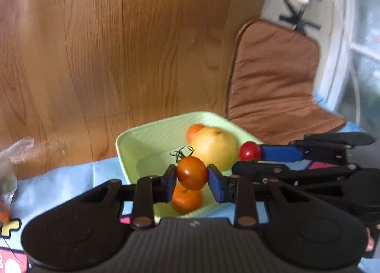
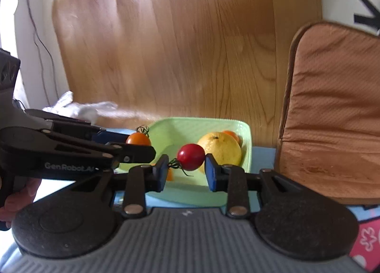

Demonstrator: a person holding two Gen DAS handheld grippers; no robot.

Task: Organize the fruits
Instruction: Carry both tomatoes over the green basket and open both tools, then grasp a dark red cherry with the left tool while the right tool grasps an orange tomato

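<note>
Readable writing first: your left gripper carries white lettering "GenRobot.AI" along its side arm, legible in the right wrist view; a yellow cartoon letter shows at the near left edge of the mat, too cropped to read. Your working surface is a pale blue printed mat with pink patches, one bearing white flower outlines at the near right. Beyond it runs wood-grain flooring, a brown quilted cushion lies at the far right, and a white-framed glazed door stands behind that. A crumpled clear plastic bag sits at the left edge, contents blurred. A thin cable runs down the white wall at the far left in the right wrist view. The pale green square dish sits in the middle of the mat; in it you have a large yellow citrus towards the far right corner, a small orange fruit tucked behind it and touching, and a mandarin at the near side. Your left gripper is clamped tight on an orange-red tomato, both blue pads pressing its sides, green stem up, held over the dish above the mandarin. Your right gripper stands partly closed around a red cherry tomato: its right pad touches the fruit and its left pad meets the green stem, over the dish just beside the citrus.
</note>
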